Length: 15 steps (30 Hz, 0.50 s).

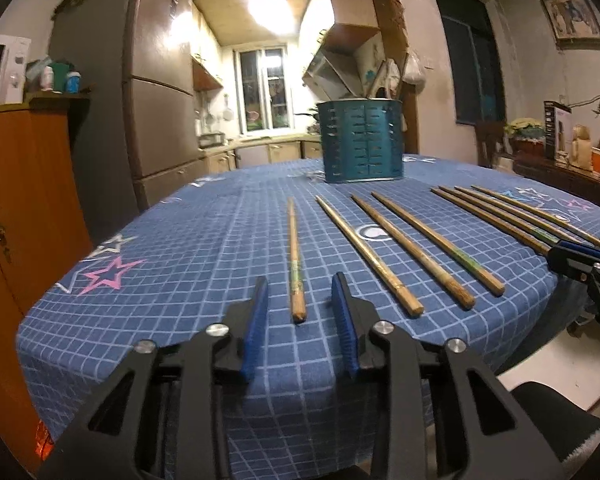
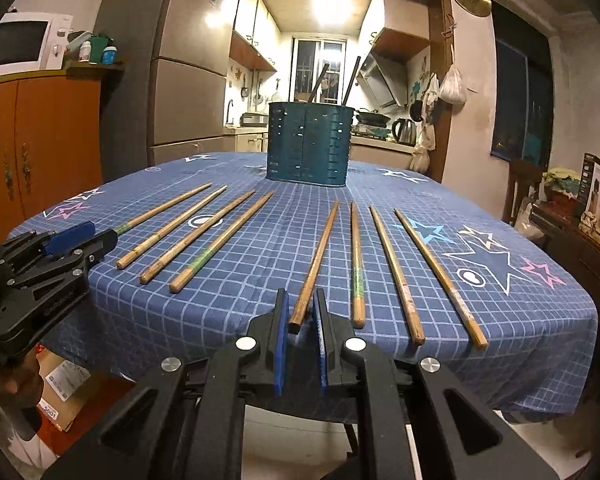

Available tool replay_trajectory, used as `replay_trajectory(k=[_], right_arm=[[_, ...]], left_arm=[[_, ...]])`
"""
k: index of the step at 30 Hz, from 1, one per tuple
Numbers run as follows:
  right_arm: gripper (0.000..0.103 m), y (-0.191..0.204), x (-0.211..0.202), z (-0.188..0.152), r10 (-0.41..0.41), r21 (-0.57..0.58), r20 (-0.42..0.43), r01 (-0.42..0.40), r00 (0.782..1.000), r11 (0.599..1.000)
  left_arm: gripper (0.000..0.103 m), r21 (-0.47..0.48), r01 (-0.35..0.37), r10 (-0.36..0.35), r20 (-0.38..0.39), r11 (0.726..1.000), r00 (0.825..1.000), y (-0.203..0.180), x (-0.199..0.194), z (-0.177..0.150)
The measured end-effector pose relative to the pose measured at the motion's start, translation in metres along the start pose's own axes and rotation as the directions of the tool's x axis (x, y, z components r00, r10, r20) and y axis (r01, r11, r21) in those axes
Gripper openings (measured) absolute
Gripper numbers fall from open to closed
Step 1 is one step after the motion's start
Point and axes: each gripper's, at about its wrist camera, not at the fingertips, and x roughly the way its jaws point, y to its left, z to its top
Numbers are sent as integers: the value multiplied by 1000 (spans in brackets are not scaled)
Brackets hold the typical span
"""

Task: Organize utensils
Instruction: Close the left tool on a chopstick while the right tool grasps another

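Chopsticks lie mostly unsorted: four (image 2: 188,236) on the left, four (image 2: 380,268) on the right of the tablecloth (image 2: 260,312), two already in the teal holder (image 2: 310,142). Left gripper (image 1: 300,292) is spread around one stick's end; right gripper (image 2: 302,316) brackets another's end, apparently not yet pinching.

You are in a home dining area: fridge (image 2: 188,80), microwave (image 2: 20,46), kettle (image 2: 404,131), kitchen window (image 2: 318,70) beyond the clothed tabletop (image 2: 260,248).
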Motion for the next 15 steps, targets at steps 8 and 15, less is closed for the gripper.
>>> replay_trajectory(k=[8, 15], right_arm=[[14, 3, -1, 2, -24, 13, -25, 24, 999, 1000], [14, 6, 0, 4, -45, 6, -38, 46, 998, 999]], left_arm=[[15, 45, 25, -24, -25, 999, 999, -5, 2, 3], [15, 49, 13, -12, -25, 999, 1000, -6, -2, 2]])
